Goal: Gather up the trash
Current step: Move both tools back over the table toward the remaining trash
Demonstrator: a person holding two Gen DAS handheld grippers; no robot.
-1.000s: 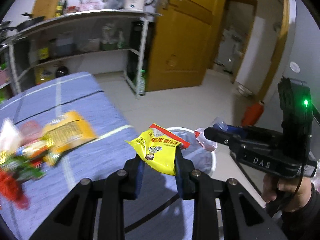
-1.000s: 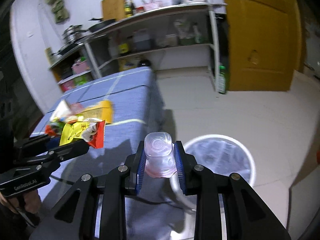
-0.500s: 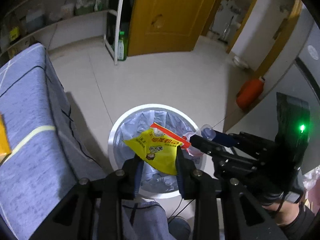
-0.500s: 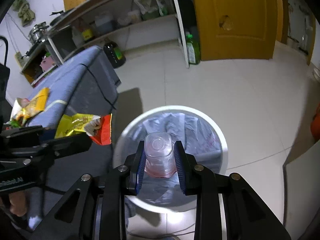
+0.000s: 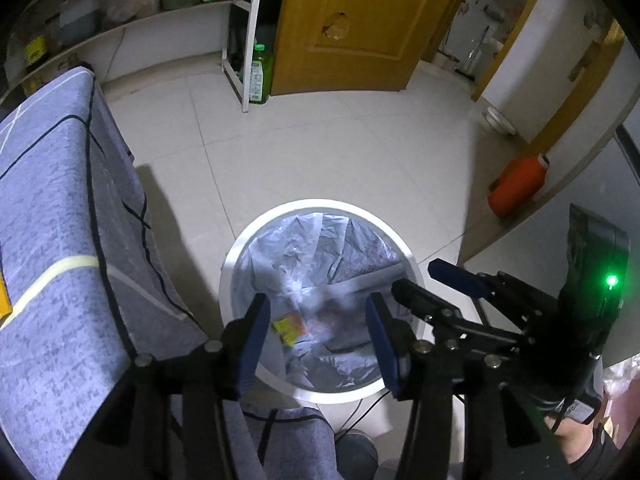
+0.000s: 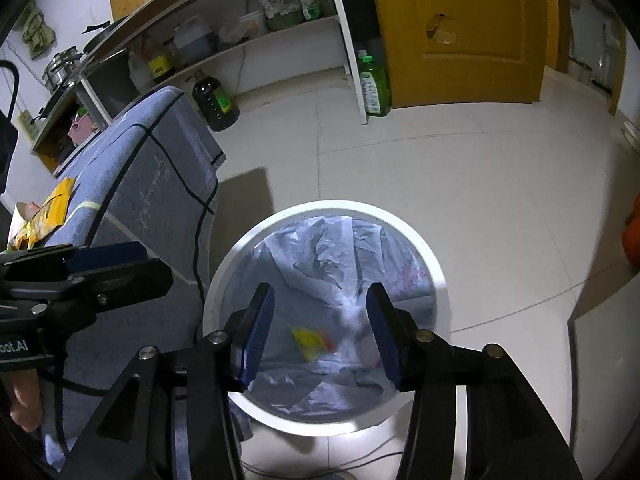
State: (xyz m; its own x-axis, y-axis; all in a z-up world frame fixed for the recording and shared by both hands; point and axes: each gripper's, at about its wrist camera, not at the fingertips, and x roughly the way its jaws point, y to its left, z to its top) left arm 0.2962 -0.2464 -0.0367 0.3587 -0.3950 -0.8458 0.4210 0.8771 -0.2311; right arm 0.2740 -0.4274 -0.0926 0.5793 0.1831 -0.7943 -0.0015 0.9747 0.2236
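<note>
Jaws of left gripper [image 5: 316, 332] & right gripper [image 6: 320, 330] were opening, nothing betw. them. Yellow wrapper [image 6: 310, 340] & pale cup [image 6: 366, 350] lay below in lined bin [image 6: 248, 248]; release was best finished directly over bin before withdrawal.

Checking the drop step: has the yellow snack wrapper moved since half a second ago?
Yes. It has left the left gripper, whose jaws are opening with nothing between them, and now lies down inside the white trash bin, as the yellow snack wrapper on the liner.

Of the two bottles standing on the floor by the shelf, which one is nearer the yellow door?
The green bottle, beside the shelf's white leg and next to the door; the dark bottle stands further left.
</note>
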